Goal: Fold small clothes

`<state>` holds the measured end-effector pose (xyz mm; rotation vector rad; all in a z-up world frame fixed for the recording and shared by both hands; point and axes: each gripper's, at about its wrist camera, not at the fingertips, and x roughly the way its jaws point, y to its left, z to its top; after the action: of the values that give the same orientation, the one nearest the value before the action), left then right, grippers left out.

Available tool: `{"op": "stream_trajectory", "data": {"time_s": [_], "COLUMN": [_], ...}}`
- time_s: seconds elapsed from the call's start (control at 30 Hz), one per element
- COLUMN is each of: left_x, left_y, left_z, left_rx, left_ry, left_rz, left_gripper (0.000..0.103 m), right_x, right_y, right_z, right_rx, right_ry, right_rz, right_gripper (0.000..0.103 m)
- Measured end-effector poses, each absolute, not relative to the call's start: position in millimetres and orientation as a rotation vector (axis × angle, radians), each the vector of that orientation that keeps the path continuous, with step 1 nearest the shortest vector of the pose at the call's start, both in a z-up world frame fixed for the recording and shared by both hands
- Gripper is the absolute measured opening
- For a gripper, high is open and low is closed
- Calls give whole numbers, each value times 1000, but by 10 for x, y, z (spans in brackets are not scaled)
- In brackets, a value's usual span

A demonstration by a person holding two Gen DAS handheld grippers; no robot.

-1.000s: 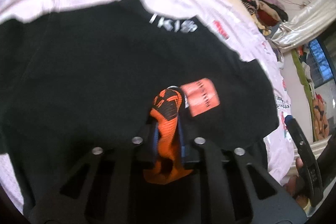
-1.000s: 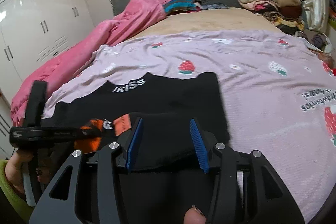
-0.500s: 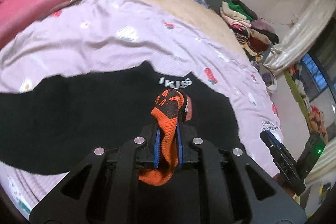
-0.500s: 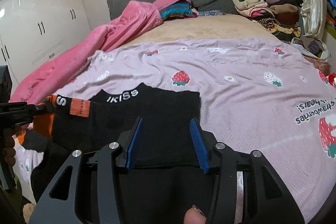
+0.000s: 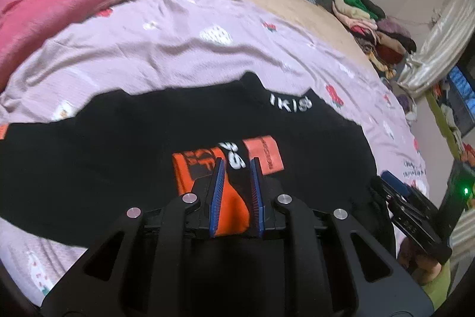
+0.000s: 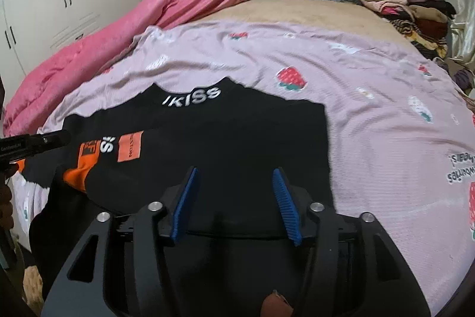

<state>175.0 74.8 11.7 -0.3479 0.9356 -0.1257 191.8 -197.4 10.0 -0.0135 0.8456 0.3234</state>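
1. Your left gripper (image 5: pixel 236 165) sits over the orange-patched sleeve (image 5: pixel 204 168), fingers parted, released
2. Your right gripper (image 6: pixel 234 183) hangs spread, holding nothing
3. The black knit top (image 6: pixel 225 132) lies flat on the lilac strawberry-print sheet (image 6: pixel 371 97)

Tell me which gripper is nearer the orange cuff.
Left. The left gripper has its fingers on either side of the orange cuff on the black top; the right gripper is open over the top's far half.

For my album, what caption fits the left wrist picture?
Left gripper laying the orange sleeve cuff over a black sweater on the strawberry bedsheet.
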Motion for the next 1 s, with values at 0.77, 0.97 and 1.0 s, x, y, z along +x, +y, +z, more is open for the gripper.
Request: {"op": "stream_trajectory", "data": {"time_s": [0.77,0.97,1.0], "left_x": [1445,1312,1287], "left_y": [1035,1234,1269], "left_z": [-74,60,79], "left_rx": [-340,-349,-346], "left_ry": [973,923,917], "left_rz": [-83,-23,-13], "left_gripper": [52,80,83], "right_x": [1835,1738,1718], "right_y": [-1736,-1557,-1526], "right_z": [-6,233,276], "right_rx": [-50,-50,-48], "right_ry": [910,831,818], "right_rz": [335,369,375], "right_gripper": [82,95,96]}}
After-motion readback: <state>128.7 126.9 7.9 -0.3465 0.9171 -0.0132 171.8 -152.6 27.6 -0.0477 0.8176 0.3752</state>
